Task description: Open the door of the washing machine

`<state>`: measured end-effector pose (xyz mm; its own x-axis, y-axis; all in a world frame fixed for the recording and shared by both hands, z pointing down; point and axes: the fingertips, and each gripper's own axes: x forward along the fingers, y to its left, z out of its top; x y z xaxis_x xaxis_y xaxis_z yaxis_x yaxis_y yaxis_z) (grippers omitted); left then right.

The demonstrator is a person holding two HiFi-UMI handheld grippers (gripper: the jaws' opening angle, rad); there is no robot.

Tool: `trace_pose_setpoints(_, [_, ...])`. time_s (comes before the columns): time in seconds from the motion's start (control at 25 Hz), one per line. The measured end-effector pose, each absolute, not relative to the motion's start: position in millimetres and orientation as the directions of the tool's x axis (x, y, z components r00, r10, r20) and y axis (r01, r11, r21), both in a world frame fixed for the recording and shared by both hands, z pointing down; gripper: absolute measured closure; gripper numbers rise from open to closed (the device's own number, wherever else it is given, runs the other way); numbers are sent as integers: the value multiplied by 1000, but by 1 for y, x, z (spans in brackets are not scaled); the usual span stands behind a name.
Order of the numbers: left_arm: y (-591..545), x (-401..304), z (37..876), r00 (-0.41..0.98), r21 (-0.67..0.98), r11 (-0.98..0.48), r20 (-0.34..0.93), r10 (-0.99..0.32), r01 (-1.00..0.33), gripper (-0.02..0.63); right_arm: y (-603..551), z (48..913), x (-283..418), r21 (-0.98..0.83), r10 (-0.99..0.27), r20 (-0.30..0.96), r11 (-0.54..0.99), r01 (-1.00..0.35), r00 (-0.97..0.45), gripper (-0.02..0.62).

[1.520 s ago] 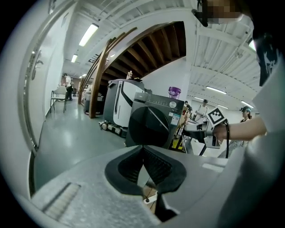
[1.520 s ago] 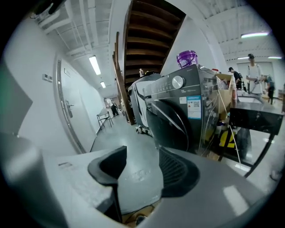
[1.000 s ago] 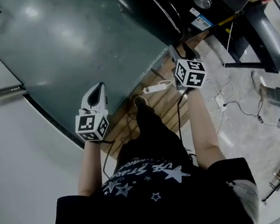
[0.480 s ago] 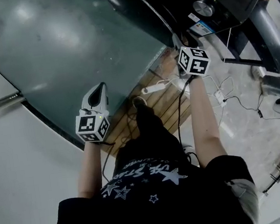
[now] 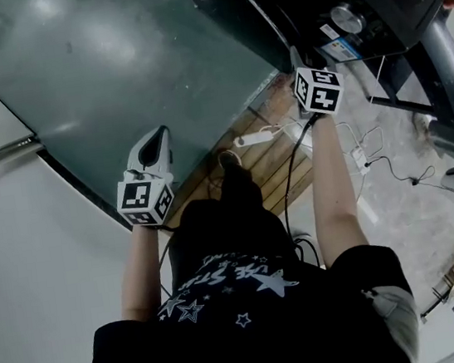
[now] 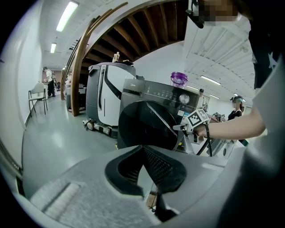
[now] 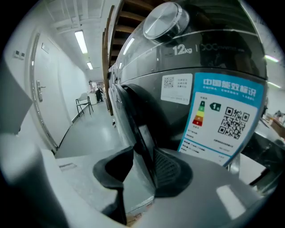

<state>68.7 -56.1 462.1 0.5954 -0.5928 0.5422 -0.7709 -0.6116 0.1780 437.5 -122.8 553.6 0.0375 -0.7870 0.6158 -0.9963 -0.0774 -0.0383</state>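
Gripping the free edge of the door (image 7: 133, 118) was the step in hand. The right gripper (image 7: 143, 151) stood with its jaws part-way closed, having just been closing. The door's dark rim ran between them, and both pads appeared to bear on it, one on each face. The washing machine (image 7: 209, 44) rose directly ahead of the tips. Its energy label (image 7: 220, 118) lay just right of the right-hand pad, and its control knob (image 7: 162, 20) sat above. Whether the door was latched or already a little off the cabinet could not be told.

The left gripper (image 6: 142, 149) was closed on nothing, tips together. It hung well to the left of the right gripper and clear of the machine.

For a sound result, firm pad contact on both faces of the rim needed confirming before any pull. The first pull was best made straight back along the gripper's own axis, to release the latch. After that the wrist had to follow the hinge's arc. A sideways tug risked sliding the pads off the smooth rim. The left gripper was best kept outside the door's swing.
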Motion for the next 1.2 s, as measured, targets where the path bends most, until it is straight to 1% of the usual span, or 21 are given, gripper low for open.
trace_pose_setpoints(0.24, [-56,65,448,586,159,-609,536,-608,-777,595,-119,552,433,34,-765,641,-59,-998,67,478])
trace_pose_setpoints(0.44, [-58,65,433,581,146,-604,518,-628,-783,595,-115,552,427,13,-755,654,-52,-999,48,483])
trace_pose_setpoints(0.84, [-71,39,408,515,92,-545,488,-705,-833,595,-94,554,370,-7,-729,683,48,-999,-40,509])
trace_pose_setpoints(1.0, [-72,25,413,496,72,-534,492,-716,-843,595,-88,554,341,-15,-722,688,93,-996,-78,515])
trace_pose_setpoints(1.2, [-75,5,425,470,97,-492,499,-729,-865,595,-84,553,301,-25,-708,694,164,-986,-135,520])
